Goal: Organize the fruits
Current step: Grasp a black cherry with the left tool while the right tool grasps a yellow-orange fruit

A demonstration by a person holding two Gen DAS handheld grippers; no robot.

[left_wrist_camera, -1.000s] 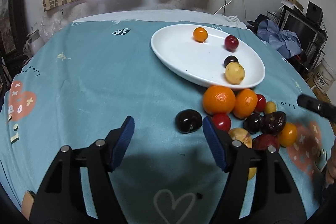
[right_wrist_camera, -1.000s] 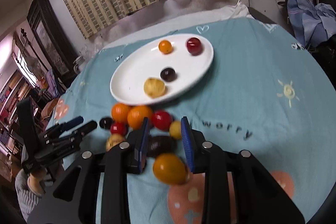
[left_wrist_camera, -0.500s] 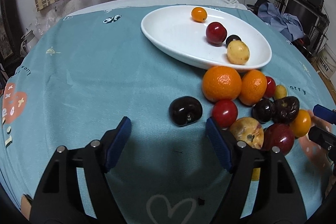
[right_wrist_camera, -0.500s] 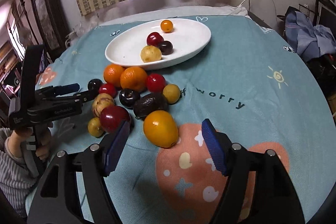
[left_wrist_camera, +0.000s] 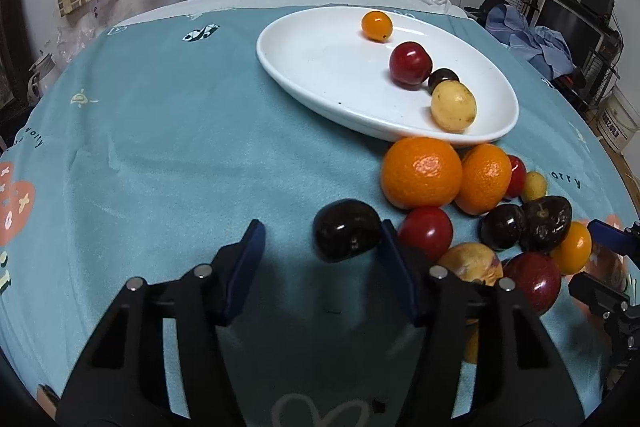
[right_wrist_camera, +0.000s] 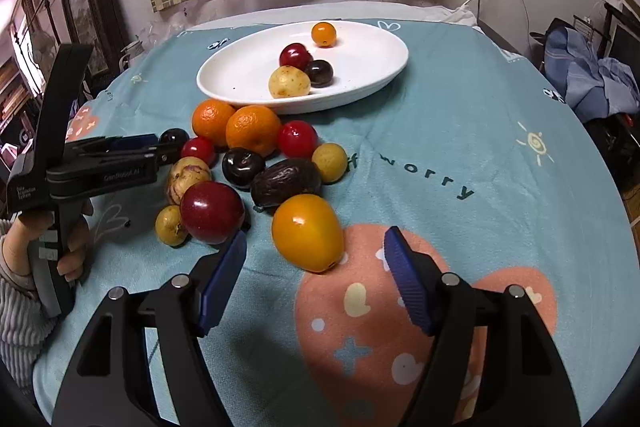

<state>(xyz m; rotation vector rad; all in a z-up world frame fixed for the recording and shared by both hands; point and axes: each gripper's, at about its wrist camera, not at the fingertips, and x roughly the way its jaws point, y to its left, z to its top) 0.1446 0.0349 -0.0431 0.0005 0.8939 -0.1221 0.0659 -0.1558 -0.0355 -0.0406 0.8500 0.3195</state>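
Observation:
A white oval plate (left_wrist_camera: 320, 67) (right_wrist_camera: 372, 67) holds several small fruits: orange, red, dark and yellow. A pile of loose fruit lies on the teal cloth in front of it, with two oranges (left_wrist_camera: 420, 173) (right_wrist_camera: 252, 129). My left gripper (left_wrist_camera: 320, 247) is open around a dark plum (left_wrist_camera: 346, 235), which lies against its right finger. My right gripper (right_wrist_camera: 316, 259) is open; a yellow-orange tomato (right_wrist_camera: 307, 231) lies between its fingertips, untouched. The left gripper also shows in the right wrist view (right_wrist_camera: 160, 147).
A teal tablecloth (left_wrist_camera: 160, 131) with cartoon prints covers the round table. Curtains and a wall stand behind. Clothes and shelves are off the table's right side (right_wrist_camera: 592, 79). A red plum (right_wrist_camera: 212, 213) lies beside my right gripper's left finger.
My left gripper has moved forward around the dark plum. My right gripper has opened wide and pulled back, leaving the yellow-orange tomato on the cloth.

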